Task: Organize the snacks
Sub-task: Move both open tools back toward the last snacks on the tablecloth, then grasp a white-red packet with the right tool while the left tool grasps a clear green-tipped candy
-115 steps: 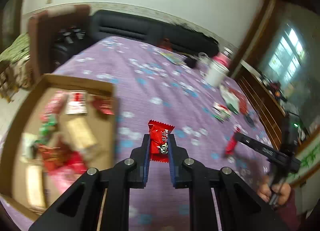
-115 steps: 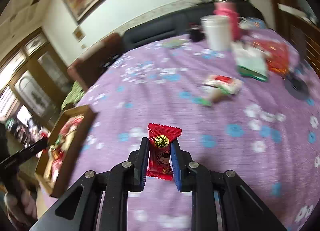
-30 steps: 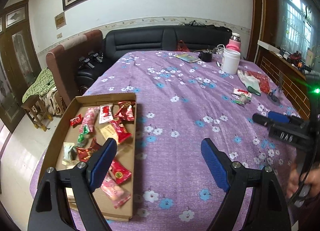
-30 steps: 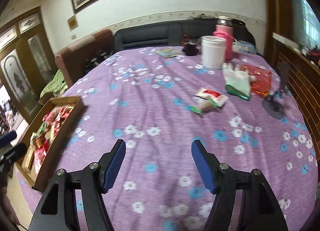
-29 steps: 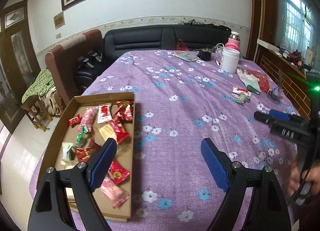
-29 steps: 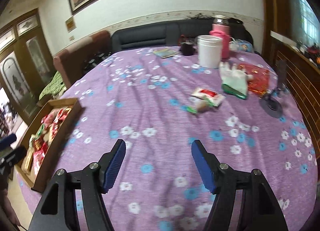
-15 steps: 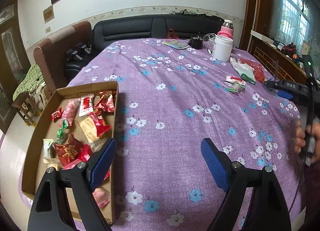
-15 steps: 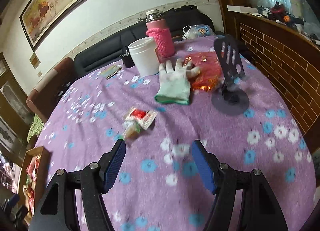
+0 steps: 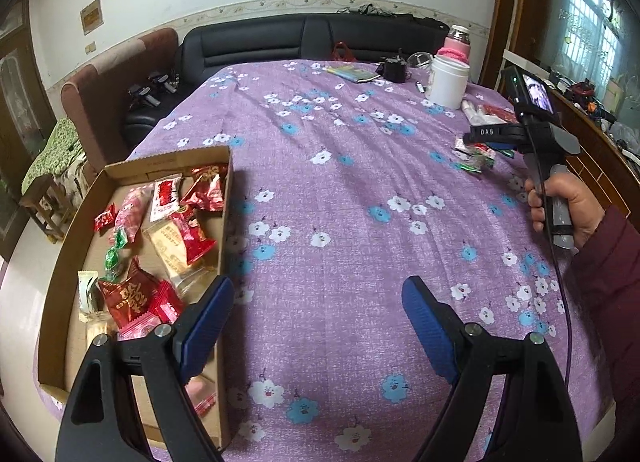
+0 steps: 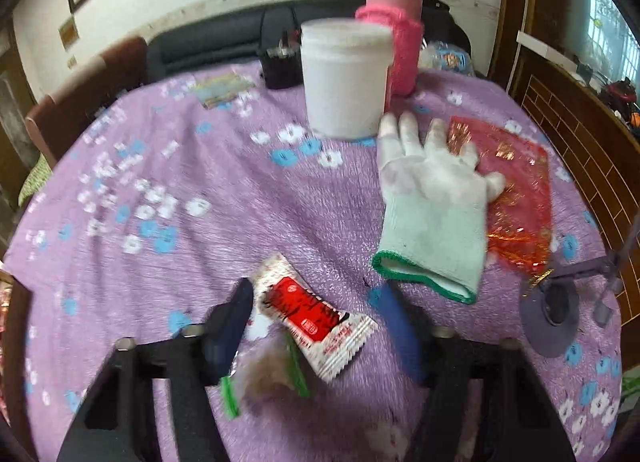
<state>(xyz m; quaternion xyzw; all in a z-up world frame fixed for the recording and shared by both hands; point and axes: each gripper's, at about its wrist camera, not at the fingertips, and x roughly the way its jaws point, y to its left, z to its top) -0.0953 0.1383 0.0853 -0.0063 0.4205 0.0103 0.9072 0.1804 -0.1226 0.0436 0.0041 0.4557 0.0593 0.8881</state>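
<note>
My left hand-held gripper (image 9: 314, 314) hangs tilted down over the near edge of the counter (image 9: 344, 190), its blue pads spread wide with only the purple flowered cloth between them. Its left finger sits over the right wall of the cardboard box (image 9: 60, 262), which lies at the counter's left edge. Inside the box I see a loose heap of wrapped snacks (image 9: 160, 246): several red packets, a white-and-red one, a pink one, a pale biscuit pack and a green-twisted sweet.

Further right, a hand (image 9: 568, 206) in a dark red sleeve grips the handle of my right hand-held gripper (image 10: 316, 322), held out over the far right part of the counter and pointing down at the cloth. Its jaws have just been closing and stand at a middling width, with a white-and-red snack packet (image 10: 312, 316) lying on the cloth between them; the picture is blurred, and the pads do not appear to press on it. A green-ended sweet (image 10: 268, 378) lies just beside the packet, nearer to me. Beyond are a white glove (image 10: 432, 206), a red bag (image 10: 516, 198), a white tub (image 10: 346, 82) and a pink-sleeved bottle (image 10: 400, 30).
</note>
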